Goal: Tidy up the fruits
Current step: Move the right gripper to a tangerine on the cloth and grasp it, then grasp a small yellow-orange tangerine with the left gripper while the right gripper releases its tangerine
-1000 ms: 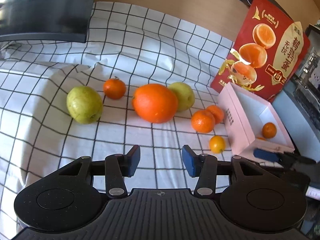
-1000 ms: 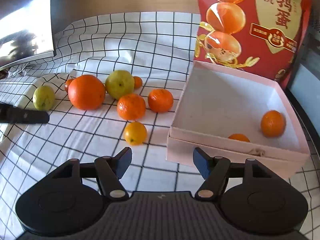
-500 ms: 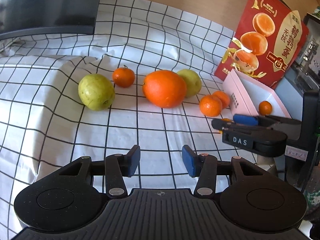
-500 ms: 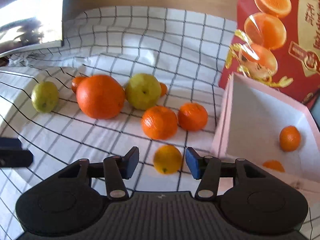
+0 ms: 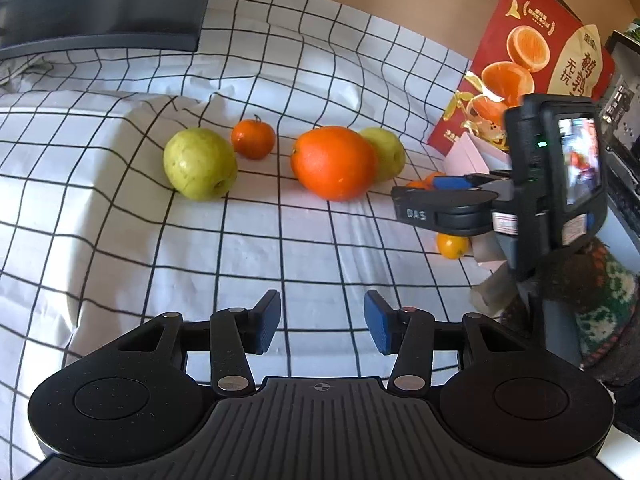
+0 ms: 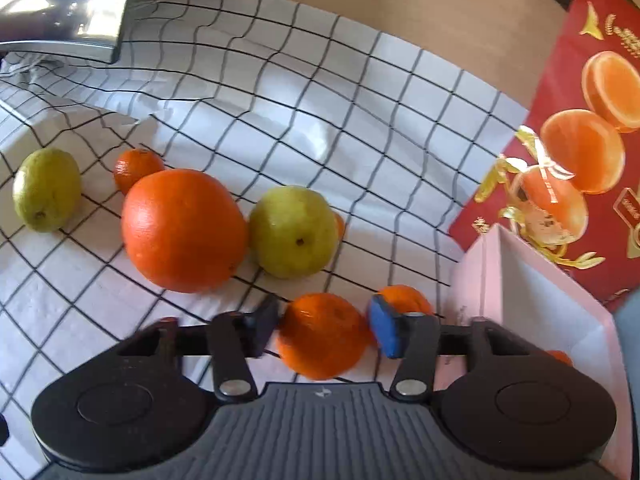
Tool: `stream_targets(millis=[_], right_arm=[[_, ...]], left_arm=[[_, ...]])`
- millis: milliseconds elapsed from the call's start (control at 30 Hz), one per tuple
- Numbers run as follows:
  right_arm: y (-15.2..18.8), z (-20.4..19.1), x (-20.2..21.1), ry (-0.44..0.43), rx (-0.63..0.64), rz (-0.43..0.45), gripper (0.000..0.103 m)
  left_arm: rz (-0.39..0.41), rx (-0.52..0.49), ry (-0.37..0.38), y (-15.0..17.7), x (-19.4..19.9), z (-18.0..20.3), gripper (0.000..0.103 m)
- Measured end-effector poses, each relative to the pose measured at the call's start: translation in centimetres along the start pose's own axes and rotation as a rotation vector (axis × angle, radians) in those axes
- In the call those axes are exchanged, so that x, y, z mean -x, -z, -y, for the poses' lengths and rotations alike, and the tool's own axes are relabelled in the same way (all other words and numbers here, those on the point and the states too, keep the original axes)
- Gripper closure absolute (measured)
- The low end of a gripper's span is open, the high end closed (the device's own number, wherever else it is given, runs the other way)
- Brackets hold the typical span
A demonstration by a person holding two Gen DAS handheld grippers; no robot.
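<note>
My right tool (image 6: 324, 330) has its jaws apart around a small tangerine (image 6: 322, 336); the left pad looks to be touching the peel, the blue right pad sits just beside it, and I cannot tell whether it presses. A second tangerine (image 6: 404, 298) lies just behind the blue pad, next to the wall of the pink box (image 6: 492, 280). Beyond them sit a big orange (image 6: 182, 230) and a green pear (image 6: 294, 232), side by side and touching or nearly so. Farther left are a small mandarin (image 6: 136, 166) and another pear (image 6: 46, 188). A red printed bag (image 6: 580, 120) stands behind the box.

My left tool (image 5: 320, 322) hangs open and empty over the checked cloth (image 5: 280, 248) on the bench, well short of the fruit. From there I see my right tool (image 5: 444, 200) from the side, with a yellow-orange fruit (image 5: 452, 245) below it.
</note>
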State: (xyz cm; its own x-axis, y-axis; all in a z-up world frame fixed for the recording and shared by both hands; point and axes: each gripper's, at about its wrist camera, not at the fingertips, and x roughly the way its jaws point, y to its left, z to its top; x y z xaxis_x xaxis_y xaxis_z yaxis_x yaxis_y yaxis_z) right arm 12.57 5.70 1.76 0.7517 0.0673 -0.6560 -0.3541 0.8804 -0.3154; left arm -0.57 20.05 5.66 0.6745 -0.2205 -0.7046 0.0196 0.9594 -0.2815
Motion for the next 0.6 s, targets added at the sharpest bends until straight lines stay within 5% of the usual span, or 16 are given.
stream_targets(millis=[300, 600], right_arm=[[2.0, 0.3, 6.9, -0.173, -0.063, 0.075, 0.058], [9.6, 5.4, 10.5, -0.076, -0.2, 0.013, 0.058]], left_arm=[[-0.028, -0.012, 0.005, 0.5, -0.9, 0.1, 0.052], [-0.065, -0.136, 0.107, -0.3, -3.2, 4.4, 0.052]])
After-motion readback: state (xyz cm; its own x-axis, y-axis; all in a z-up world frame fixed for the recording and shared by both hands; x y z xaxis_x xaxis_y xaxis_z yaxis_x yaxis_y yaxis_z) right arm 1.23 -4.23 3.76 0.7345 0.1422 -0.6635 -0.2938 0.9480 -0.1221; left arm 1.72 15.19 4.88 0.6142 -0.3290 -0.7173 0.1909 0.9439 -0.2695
